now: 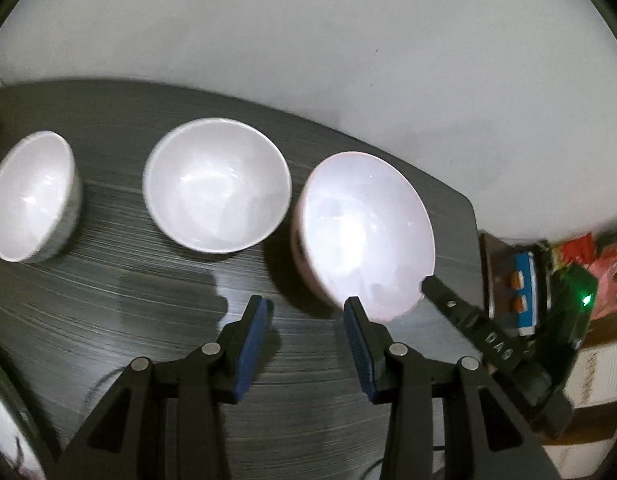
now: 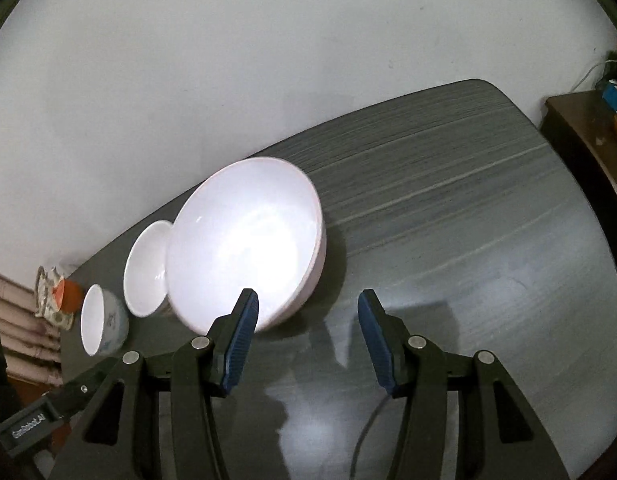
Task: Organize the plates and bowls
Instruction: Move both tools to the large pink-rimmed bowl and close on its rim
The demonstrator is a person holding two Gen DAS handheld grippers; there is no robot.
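Three white bowls stand in a row on the dark grey table point(image 1: 108, 320): a large bowl point(image 1: 368, 236) nearest the corner, a middle bowl point(image 1: 216, 184), a small bowl point(image 1: 32, 196); all look empty. The left gripper point(image 1: 308, 320) and right gripper point(image 2: 306, 312) hover with jaws apart, holding nothing. Only the right wrist view shows readable lettering, "GenRobot.AI", on the left gripper's side.

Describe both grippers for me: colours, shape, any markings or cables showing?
The left gripper and the right gripper look alike: black angular linkage arms joined by round silver pins, each finger faced with a ribbed blue pad. A thin dark cable trails under the right one. The left gripper's body, seen from the right wrist, carries white lettering too blurred to read reliably.
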